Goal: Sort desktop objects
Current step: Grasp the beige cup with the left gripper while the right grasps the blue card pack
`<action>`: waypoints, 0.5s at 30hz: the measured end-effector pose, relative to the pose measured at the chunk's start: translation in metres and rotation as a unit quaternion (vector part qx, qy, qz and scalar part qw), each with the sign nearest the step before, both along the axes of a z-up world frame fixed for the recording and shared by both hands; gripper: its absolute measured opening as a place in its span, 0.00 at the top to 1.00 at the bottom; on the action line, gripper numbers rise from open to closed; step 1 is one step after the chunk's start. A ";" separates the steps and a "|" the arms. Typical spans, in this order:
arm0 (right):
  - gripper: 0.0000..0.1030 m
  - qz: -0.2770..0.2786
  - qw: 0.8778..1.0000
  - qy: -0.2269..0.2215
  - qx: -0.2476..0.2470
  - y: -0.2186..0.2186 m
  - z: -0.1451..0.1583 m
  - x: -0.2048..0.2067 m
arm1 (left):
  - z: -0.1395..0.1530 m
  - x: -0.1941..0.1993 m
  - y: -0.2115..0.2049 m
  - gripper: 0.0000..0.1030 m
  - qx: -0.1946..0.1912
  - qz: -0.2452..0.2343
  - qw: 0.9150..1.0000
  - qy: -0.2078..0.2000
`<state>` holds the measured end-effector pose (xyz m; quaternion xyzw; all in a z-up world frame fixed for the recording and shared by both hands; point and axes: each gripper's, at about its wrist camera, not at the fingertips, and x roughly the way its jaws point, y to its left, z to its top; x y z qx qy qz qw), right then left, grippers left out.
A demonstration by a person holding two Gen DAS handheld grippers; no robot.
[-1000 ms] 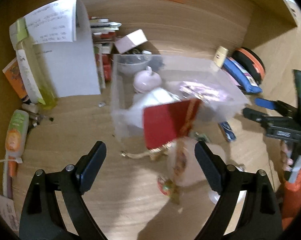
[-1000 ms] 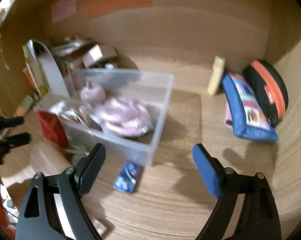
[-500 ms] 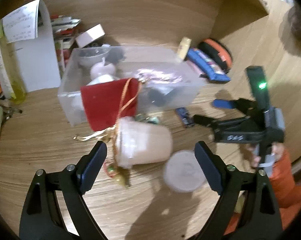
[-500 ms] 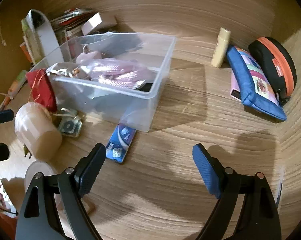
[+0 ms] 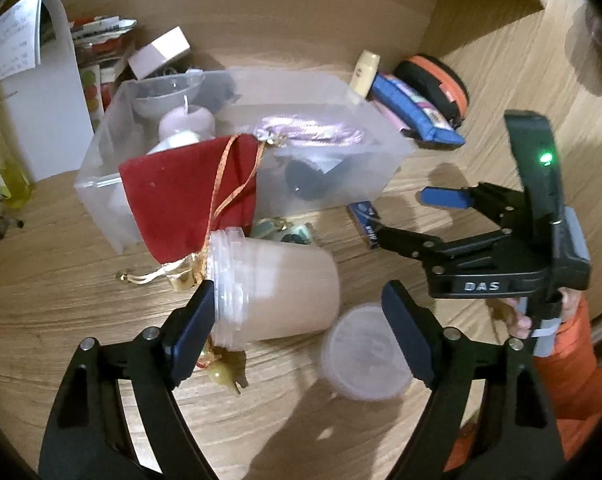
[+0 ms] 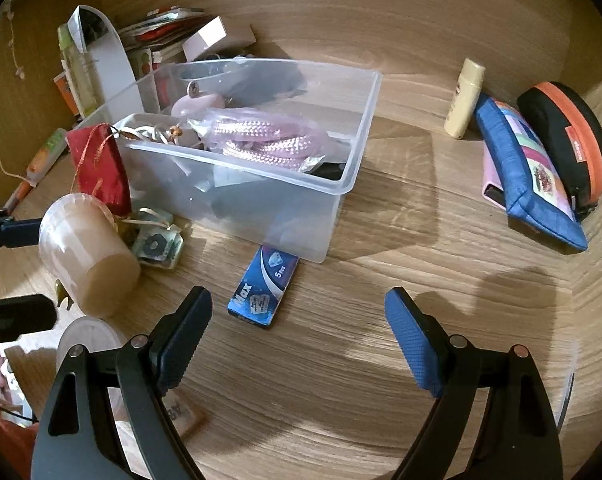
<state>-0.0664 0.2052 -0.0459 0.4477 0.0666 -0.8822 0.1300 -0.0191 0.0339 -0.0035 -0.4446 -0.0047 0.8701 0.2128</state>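
Left gripper point(image 5: 297, 312): its jaws are closing around the beige plastic jar point(image 5: 277, 292), which is lying on its side between the two fingers; the left finger pad point(image 5: 193, 328) is sitting at the jar's threaded neck, while the right pad is standing apart from the jar's base, so nothing is being gripped yet.
Right gripper point(image 6: 297, 332): it is hovering over bare desk with its fingers spread wide and holding nothing; the blue razor-blade packet point(image 6: 265, 288) is lying just beyond the gap, nearer the left finger.
Beige plastic jar: it is resting on the wooden desk point(image 6: 381, 380) in front of the storage box, open mouth facing the red pouch.
Jar lid point(image 5: 365, 356): it is lying flat on the desk just beside the jar's base, partly under the left gripper's right finger.
Clear storage box point(image 6: 357, 152): it is holding a bagged pink cord point(image 6: 273, 140) and a pale candle point(image 5: 187, 122), among darker items that cannot be made out.
Red drawstring pouch point(image 5: 185, 200): it is leaning against the box's front wall, its gold cords trailing onto the desk beside the jar's mouth.
Razor-blade packet: it is lying flat with its far end touching the box's near corner.
Far right of desk: a blue zip pouch point(image 6: 529, 172) is leaning beside an orange-and-black round case point(image 6: 569, 144), with a cream tube point(image 6: 465, 98) standing near them.
Person: an orange sleeve point(image 5: 573, 360) and fingers are showing at the right gripper's handle.
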 end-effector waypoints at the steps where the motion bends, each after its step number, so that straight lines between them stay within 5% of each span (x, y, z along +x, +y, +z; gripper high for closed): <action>1: 0.17 0.003 1.000 -0.004 -0.001 0.000 -0.001 -0.001 | -0.002 -0.001 0.001 0.19 -0.005 0.000 1.000 -0.001; 6: 0.21 0.011 1.000 -0.018 0.002 -0.006 -0.008 -0.008 | -0.014 -0.008 0.008 0.21 -0.035 0.006 0.999 -0.006; 15: 0.50 0.025 0.999 -0.019 0.015 -0.020 -0.015 -0.014 | -0.022 -0.009 0.011 0.32 -0.060 0.016 0.998 0.008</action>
